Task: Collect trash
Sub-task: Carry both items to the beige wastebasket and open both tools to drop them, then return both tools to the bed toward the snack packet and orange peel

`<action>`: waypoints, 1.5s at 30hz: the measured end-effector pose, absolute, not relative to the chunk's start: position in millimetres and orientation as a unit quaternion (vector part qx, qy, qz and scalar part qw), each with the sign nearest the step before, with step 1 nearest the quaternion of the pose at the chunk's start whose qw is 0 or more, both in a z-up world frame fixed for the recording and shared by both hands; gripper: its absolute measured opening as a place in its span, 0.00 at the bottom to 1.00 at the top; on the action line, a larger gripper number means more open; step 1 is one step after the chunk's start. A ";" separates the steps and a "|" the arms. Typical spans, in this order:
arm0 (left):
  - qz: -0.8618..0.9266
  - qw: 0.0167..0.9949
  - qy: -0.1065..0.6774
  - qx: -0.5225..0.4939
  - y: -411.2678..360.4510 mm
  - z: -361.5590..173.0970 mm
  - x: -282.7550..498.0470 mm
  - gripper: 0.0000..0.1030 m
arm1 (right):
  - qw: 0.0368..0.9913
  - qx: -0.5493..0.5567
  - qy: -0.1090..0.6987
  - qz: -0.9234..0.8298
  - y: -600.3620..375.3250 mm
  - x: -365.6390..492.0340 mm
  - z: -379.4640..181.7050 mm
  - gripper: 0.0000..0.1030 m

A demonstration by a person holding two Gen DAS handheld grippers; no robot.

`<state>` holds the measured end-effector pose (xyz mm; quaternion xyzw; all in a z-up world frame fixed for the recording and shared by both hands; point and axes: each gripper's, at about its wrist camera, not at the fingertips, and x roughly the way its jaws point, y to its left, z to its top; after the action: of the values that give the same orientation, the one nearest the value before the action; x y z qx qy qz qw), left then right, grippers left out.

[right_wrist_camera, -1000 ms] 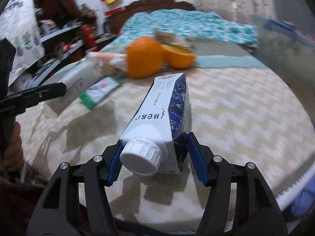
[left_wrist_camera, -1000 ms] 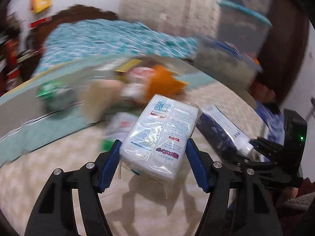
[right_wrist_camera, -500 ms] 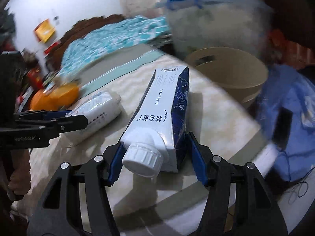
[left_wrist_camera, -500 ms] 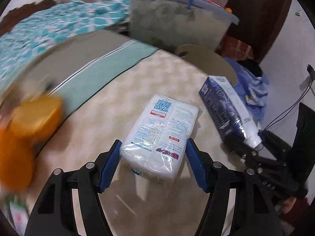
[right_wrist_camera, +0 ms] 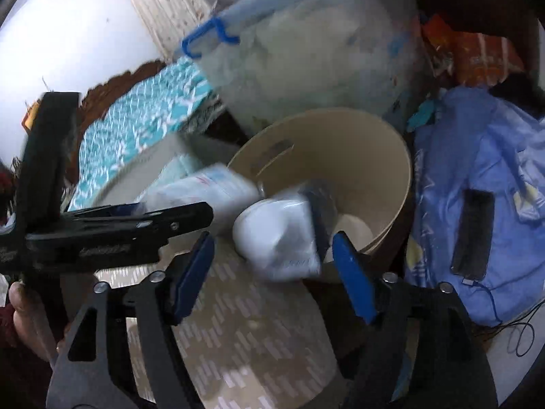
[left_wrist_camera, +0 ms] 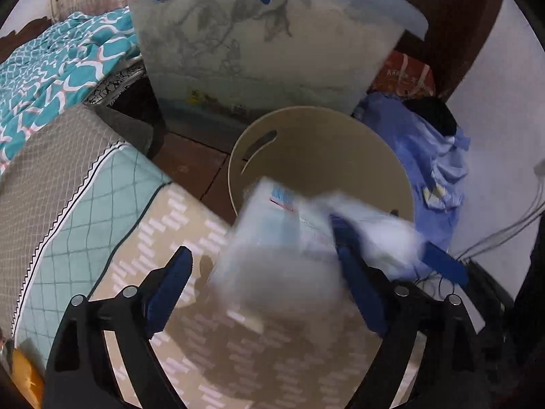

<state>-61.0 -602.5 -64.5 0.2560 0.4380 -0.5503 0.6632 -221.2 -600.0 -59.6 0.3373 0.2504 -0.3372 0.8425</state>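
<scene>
A beige round bin stands on the floor past the bed's corner; it also shows in the right wrist view. My left gripper is open, and the white tissue pack is blurred, loose between its jaws, tipping toward the bin. My right gripper is open too, and the blue-and-white milk carton is blurred, falling cap-first over the bin's rim. The tissue pack and left gripper appear at left in the right wrist view.
A large clear storage tub with blue handles stands behind the bin. Blue cloth lies on the floor at right, with a black comb on it. The patterned mattress fills the lower left. A teal quilt lies behind.
Both grippers swung from over the bed to the bin at its corner. Both have opened, and the tissue pack and milk carton have slipped free and are dropping toward the bin.
</scene>
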 end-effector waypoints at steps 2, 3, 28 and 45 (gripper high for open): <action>-0.555 0.663 0.441 0.239 -598.1 -58.8 -58.9 0.85 | 0.846 0.329 0.238 -0.347 -590.9 -226.4 -56.2 0.72; -0.557 0.664 0.445 0.227 -588.6 -53.9 -57.7 0.85 | 0.847 0.326 0.230 -0.351 -585.8 -229.1 -54.7 0.72; -0.275 0.854 0.438 0.052 -113.0 -46.1 30.9 0.85 | 0.885 0.343 0.315 0.004 -361.6 31.8 -32.9 0.80; -0.274 0.847 0.446 0.086 -133.4 -76.7 39.5 0.78 | 0.860 0.402 0.310 -0.049 -366.0 -66.8 -73.1 0.51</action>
<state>39.5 -133.4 -76.7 0.0860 0.4462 -0.2744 0.8475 -66.8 -366.0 -73.1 0.4020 0.3095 -0.0494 0.8603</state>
